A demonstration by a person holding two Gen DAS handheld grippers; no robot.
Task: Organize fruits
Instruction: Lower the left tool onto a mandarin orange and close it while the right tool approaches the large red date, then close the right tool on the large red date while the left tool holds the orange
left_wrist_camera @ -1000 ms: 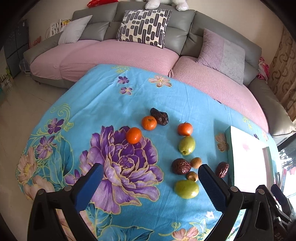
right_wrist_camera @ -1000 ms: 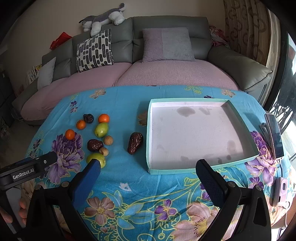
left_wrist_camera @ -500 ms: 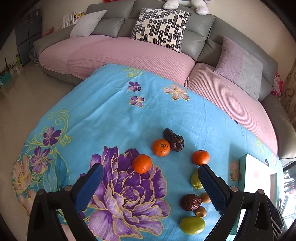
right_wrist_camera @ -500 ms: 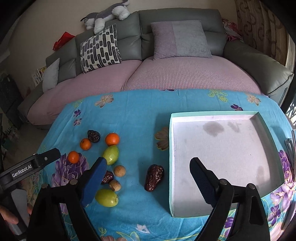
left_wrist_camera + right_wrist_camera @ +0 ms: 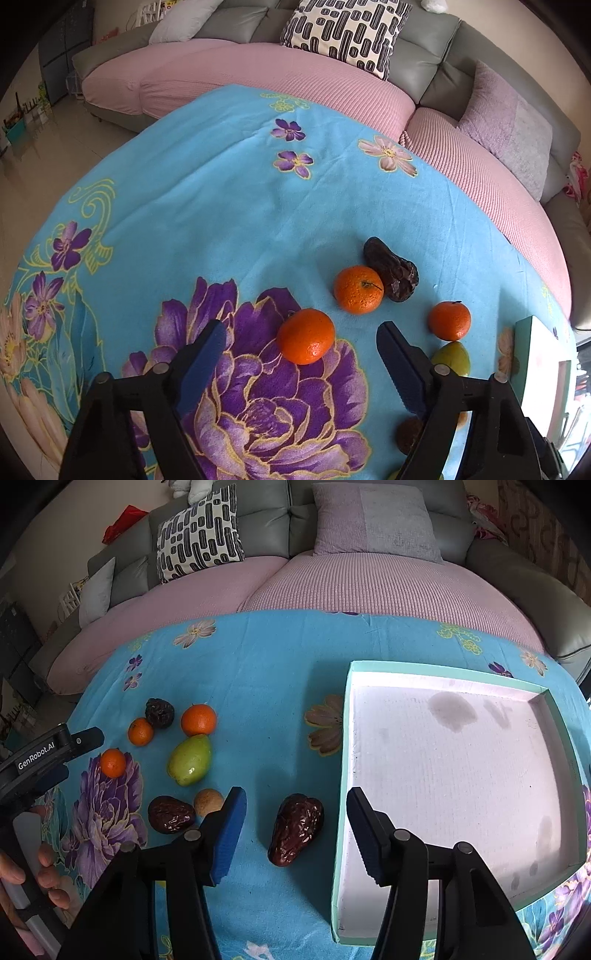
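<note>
In the left wrist view my left gripper (image 5: 301, 338) is open, its blue pads either side of an orange tangerine (image 5: 306, 336) on the flowered cloth. Two more tangerines (image 5: 358, 289) (image 5: 449, 319), a dark date (image 5: 391, 274) and a green pear (image 5: 451, 358) lie beyond. In the right wrist view my right gripper (image 5: 295, 814) is open around a large dark date (image 5: 296, 829), just left of the teal-rimmed white tray (image 5: 341, 760). A green pear (image 5: 190, 759), tangerines (image 5: 198, 719), another date (image 5: 171, 814) and a small brown fruit (image 5: 208, 801) lie to the left.
The table carries a blue flowered cloth (image 5: 221, 206). A pink and grey sofa (image 5: 369, 579) with cushions curves behind it. The left gripper's body and the hand holding it (image 5: 40, 757) show at the left edge of the right wrist view.
Both grippers have moved forward and down. The left now brackets the near tangerine; the right now brackets the large date beside the tray. Both stay open.
</note>
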